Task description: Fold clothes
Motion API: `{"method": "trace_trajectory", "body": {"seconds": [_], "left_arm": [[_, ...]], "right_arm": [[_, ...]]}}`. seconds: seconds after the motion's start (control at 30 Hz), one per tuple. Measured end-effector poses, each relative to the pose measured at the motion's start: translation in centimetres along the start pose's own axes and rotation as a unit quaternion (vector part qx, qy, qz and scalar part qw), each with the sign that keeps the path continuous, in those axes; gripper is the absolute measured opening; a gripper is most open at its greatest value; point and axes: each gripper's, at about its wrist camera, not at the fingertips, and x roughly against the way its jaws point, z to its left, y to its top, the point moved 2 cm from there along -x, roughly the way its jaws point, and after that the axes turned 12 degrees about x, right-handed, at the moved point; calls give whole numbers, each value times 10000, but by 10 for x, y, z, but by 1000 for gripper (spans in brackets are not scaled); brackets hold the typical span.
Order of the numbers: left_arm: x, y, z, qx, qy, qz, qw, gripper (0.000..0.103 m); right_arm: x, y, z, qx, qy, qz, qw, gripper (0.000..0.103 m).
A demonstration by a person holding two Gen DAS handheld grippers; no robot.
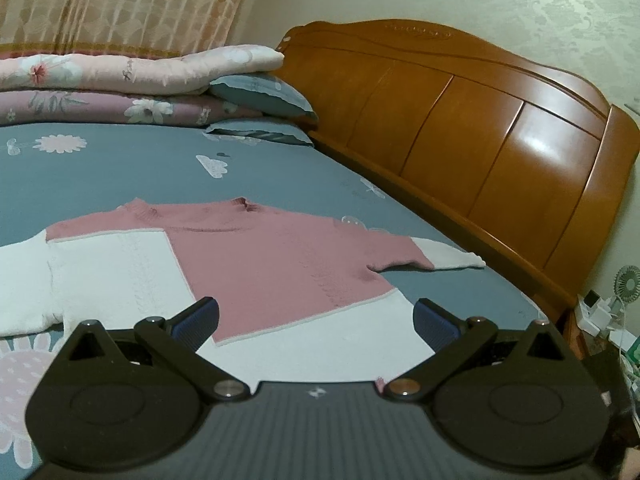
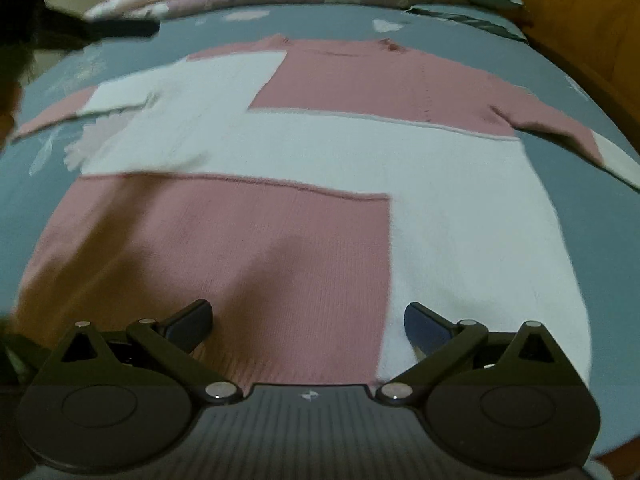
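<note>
Pink-and-white sweater (image 2: 304, 148) lay flat on the bed (image 1: 120, 168). I held left gripper (image 1: 316, 320) and right gripper (image 2: 308, 320) spread wide above its hem, gripping nothing.

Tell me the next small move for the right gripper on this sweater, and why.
Probably lower the right gripper onto the sweater's bottom hem and close there. Its jaws stand wide open with nothing between them, just above the hem, and the sweater lies spread flat on the bed, sleeves out, with no fold made yet.
</note>
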Motion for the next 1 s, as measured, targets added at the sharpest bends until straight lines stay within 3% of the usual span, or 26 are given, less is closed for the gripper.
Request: {"method": "trace_trajectory", "body": {"seconds": [0.23, 0.43, 0.73, 1.0], "left_arm": [[-23, -33, 13, 70, 132, 721, 9973, 102], [-48, -59, 24, 180, 810, 1240, 9888, 102], [-54, -77, 5, -84, 1363, 1323, 9818, 102], [-47, -88, -2, -269, 1610, 1385, 9768, 102]], "right_arm": [[14, 1, -22, -407, -43, -431, 9982, 103], [10, -16, -38, -636, -30, -547, 9965, 103], [14, -36, -51, -666, 181, -731, 9949, 103], [18, -52, -55, -603, 231, -1160, 9911, 103]]}}
